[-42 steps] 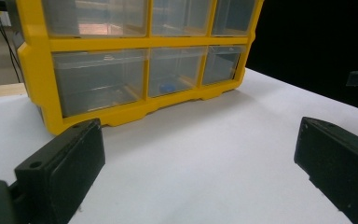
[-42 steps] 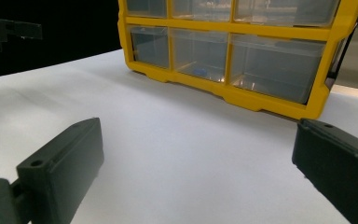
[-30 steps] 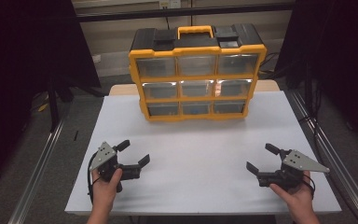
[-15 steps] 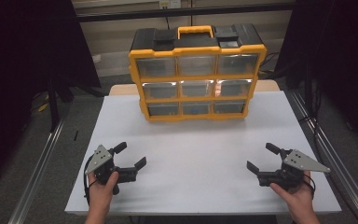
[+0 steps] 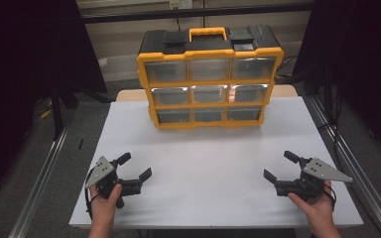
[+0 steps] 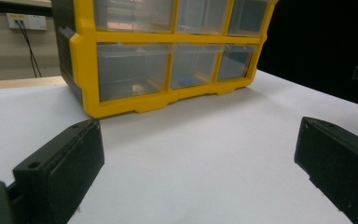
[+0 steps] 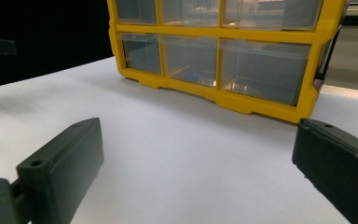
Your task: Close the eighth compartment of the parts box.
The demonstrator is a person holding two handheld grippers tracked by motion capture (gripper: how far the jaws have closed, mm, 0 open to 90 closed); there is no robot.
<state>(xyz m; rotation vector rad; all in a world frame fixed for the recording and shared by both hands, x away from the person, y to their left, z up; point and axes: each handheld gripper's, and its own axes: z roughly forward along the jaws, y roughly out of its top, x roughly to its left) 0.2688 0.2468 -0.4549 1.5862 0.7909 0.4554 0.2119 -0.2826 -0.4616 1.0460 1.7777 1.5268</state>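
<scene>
Item: yellow drawer organizer point(image 5: 209, 79), upright at table's point(image 5: 203, 198) far edge. My left gripper point(image 5: 133, 166) and right gripper point(image 5: 280, 166) rested near, jaws apart, empty. Risk: tugging a drawer could tip it.

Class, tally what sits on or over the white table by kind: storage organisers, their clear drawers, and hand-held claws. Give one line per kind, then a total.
Yellow-and-black organiser: 1
Clear drawers in its front: 9, in three rows of three
Hand-held claws: 2, the left claw and the right claw, both open and holding nothing
Total: 12
</scene>
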